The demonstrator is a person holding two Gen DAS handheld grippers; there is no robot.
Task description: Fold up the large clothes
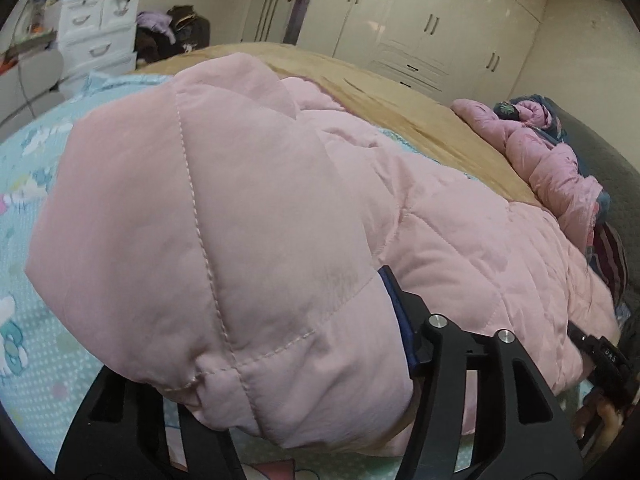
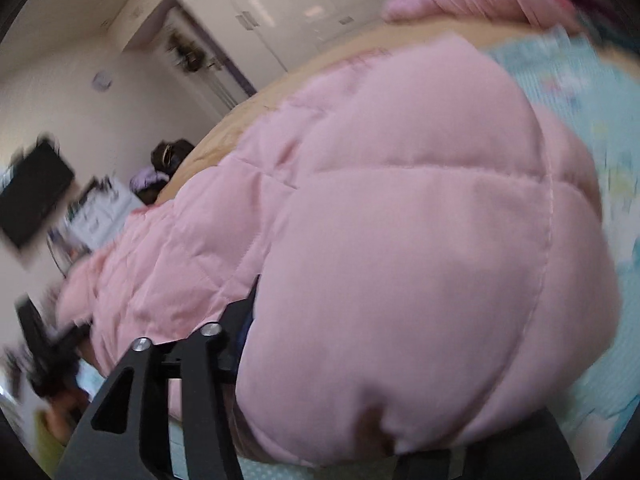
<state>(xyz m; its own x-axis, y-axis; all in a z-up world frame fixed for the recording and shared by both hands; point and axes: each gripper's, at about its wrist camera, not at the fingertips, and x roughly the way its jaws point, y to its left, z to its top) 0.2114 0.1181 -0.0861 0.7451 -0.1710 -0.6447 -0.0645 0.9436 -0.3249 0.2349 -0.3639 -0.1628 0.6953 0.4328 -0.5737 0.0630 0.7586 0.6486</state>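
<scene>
A pink quilted jacket (image 1: 248,216) lies on the bed, over a pale blue cartoon-print sheet (image 1: 36,184), with a tan blanket (image 1: 384,96) beyond it; its puffy bulk fills most of both wrist views. In the left wrist view the left gripper (image 1: 280,368) has a fold of the jacket bulging between its fingers; the right-hand finger (image 1: 404,320), with its blue pad, sits against the fabric, while the other finger is buried under the padding; the jaws stand partly apart, and whether the pads press the cloth I cannot tell. At the right edge of that view the right gripper (image 1: 604,360) shows against the jacket's far end, with part of a hand (image 1: 600,420) below it. In the right wrist view, which is blurred, the right gripper (image 2: 360,380) has a rounded swell of the jacket (image 2: 400,240) between its fingers; the left-hand finger (image 2: 248,312) lies against the cloth and the other is hidden beneath it; here too the jaws are partly apart and a grip cannot be told. A second pink garment (image 1: 552,168) lies bunched with dark patterned cloth at the far side of the bed, apart from the jacket. A white wardrobe (image 1: 432,24) stands behind the bed, and white drawers (image 1: 96,36) with clutter on top stand at the left.
</scene>
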